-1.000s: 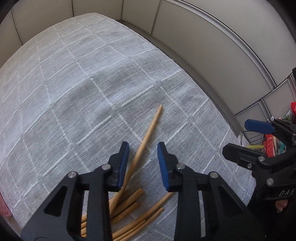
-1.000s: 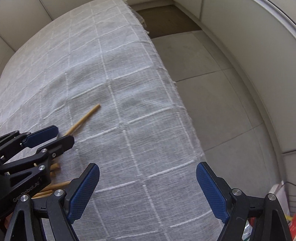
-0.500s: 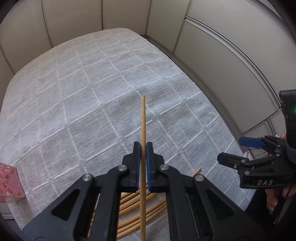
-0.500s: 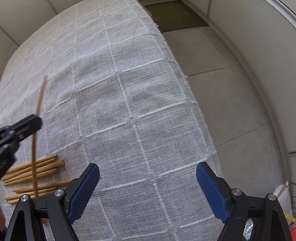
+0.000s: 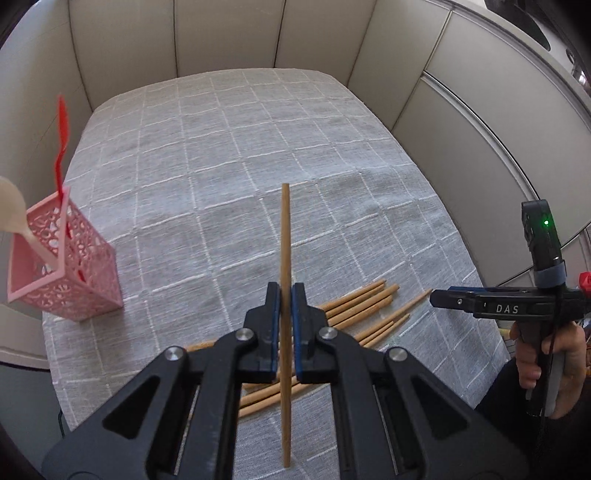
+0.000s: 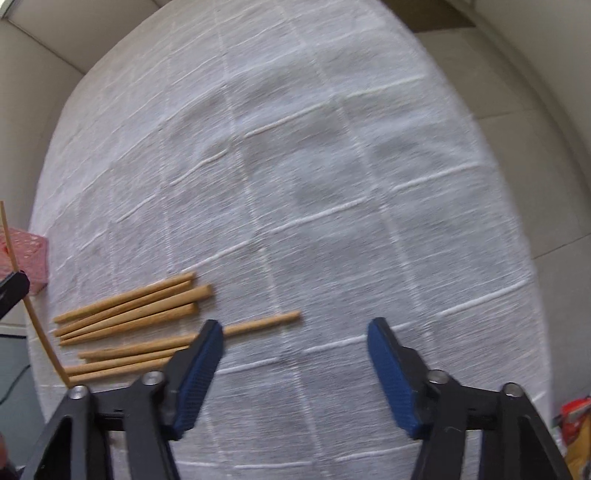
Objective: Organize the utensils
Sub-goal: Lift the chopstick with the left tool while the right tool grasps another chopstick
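My left gripper (image 5: 285,295) is shut on one wooden chopstick (image 5: 285,236) and holds it above the table, pointing forward. Several more chopsticks (image 5: 364,299) lie in a loose pile on the grey checked cloth below it; they also show in the right wrist view (image 6: 133,310). A pink lattice utensil holder (image 5: 62,273) stands at the left with a red utensil (image 5: 61,136) and a pale spoon (image 5: 11,206) in it. My right gripper (image 6: 295,343) is open and empty, just right of the pile; it also shows in the left wrist view (image 5: 436,295).
The table edge (image 6: 517,206) drops to a tiled floor (image 6: 535,122) on the right. Beige wall panels (image 5: 221,33) close the far side. The holder's corner (image 6: 33,258) and the held chopstick (image 6: 26,302) show at the left of the right wrist view.
My left gripper closed on a chopstick, lifted it off the pile and pulled back and up, bringing the pink holder into view. My right gripper moved left, nearer the pile.
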Demonstrator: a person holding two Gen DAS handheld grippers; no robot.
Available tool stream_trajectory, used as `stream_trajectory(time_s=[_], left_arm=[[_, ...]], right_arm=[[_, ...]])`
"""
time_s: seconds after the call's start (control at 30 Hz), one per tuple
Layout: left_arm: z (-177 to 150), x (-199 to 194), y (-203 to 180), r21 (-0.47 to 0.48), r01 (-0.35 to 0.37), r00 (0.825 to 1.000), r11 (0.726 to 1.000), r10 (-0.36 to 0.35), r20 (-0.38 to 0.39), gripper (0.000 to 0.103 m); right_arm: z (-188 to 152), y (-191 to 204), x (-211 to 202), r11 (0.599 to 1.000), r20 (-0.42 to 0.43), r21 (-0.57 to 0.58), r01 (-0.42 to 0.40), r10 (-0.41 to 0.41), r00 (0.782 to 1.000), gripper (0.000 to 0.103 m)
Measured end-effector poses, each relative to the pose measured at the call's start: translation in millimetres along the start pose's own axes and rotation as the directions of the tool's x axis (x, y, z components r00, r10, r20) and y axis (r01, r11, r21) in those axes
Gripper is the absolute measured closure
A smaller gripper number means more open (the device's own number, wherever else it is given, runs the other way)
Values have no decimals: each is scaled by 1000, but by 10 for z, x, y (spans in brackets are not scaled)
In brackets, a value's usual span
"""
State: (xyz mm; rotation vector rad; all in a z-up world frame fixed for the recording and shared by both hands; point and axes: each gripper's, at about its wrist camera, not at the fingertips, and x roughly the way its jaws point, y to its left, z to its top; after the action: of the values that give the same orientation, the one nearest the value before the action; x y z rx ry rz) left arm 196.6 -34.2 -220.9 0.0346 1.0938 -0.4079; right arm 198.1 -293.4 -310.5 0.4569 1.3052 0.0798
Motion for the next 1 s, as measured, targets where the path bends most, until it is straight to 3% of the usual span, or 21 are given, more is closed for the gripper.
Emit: stream_trajectory(time_s=[0.13,0.27,0.4,0.57,0.7,0.83,0.9,1.0], left_arm=[[-55,-52,113,-50,21,1000,999,-21,15,96],[-65,-116,184,-77,56,998,995,-54,31,96],[-80,-140,279,-106,72,997,992,-69,32,96],[-75,-182,386,-148,86,996,985,-80,41,96],[-87,-191,405,-161,80,996,984,-74,46,96],[-110,-189,395,-169,65,997,984,-58,48,96],[-116,-203,400,-172,58,997,983,-50,54,96],[-121,-226,442,-183,54,997,982,-43,62,96]], right_arm=[[0,71,154,999,-36,40,-19,21,999,56],[64,193,180,998,1,63,10,-10,1000,58],[178,306,242,995,55,64,74,-78,995,67],[375,407,326,984,101,137,113,-128,987,73],[482,563,401,963,121,162,216,-237,964,73],[547,737,492,927,147,165,337,-361,921,79],[577,768,525,919,166,186,347,-377,911,82],[637,660,503,927,194,252,277,-329,924,87]])
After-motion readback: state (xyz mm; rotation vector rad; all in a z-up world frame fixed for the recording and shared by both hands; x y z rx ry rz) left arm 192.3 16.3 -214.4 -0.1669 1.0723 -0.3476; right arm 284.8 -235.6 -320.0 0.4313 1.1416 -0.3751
